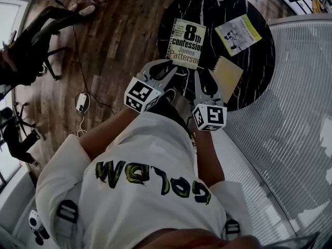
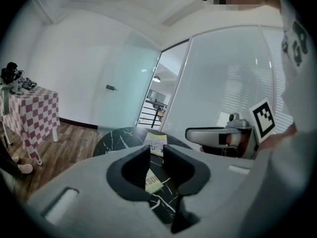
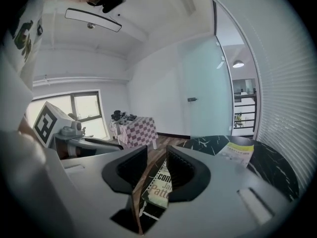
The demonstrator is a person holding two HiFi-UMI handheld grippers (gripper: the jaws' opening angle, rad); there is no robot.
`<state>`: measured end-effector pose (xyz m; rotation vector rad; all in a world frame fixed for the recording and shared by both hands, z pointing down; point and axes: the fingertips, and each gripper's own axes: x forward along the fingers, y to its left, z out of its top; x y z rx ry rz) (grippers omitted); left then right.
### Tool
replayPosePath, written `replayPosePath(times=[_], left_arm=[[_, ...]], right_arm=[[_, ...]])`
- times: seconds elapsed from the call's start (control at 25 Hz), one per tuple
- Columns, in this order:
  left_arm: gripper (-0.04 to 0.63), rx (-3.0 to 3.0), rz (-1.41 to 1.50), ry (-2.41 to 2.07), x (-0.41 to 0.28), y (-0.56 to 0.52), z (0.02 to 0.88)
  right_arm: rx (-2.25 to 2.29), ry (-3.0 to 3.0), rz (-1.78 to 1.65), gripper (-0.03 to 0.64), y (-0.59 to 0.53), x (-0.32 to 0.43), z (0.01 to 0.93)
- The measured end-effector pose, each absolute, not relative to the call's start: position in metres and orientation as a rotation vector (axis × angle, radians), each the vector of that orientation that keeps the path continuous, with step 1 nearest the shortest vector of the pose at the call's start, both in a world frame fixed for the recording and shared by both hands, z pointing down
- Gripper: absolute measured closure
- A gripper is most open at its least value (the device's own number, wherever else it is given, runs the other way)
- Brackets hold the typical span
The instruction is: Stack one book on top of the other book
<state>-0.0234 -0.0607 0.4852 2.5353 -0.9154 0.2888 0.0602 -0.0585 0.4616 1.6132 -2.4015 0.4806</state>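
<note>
Jaws part-open and empty, left gripper point(image 1: 164, 69) and right gripper point(image 1: 208, 83) are hovering near the paperback point(image 1: 185, 43), probably needing a level two-sided grip to stack it.

table point(image 1: 207, 7): dark stone with pale veins, smooth, faintly glossy
floor point(image 1: 119, 45): wood planks, grained, dull sheen
paperback point(image 1: 185, 43): paper, smooth printed cover
booklet point(image 1: 238, 33): thin printed paper
tan book point(image 1: 226, 72): plain matt cover
left tool point(image 2: 157, 155): matt grey plastic, black pads
right tool point(image 3: 157, 157): matt grey plastic, ribbed black pads
shirt point(image 1: 145, 160): soft printed cloth
</note>
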Motion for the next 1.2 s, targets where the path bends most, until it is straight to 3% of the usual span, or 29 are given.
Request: replayPosePath(times=[0.6,1.2], left_arm=[[0.436,2.387,0.468,-0.920,-0.022,-0.093,0.596],[0.388,2.263,0.552,-0.929,-0.025,-0.116,0.681]], right_arm=[[1.497,-2.290,0.643,0.388,-0.095,0.081,0.570],[1.393,-2.185,0.829,0.298,-0.117,0.087,0.670]])
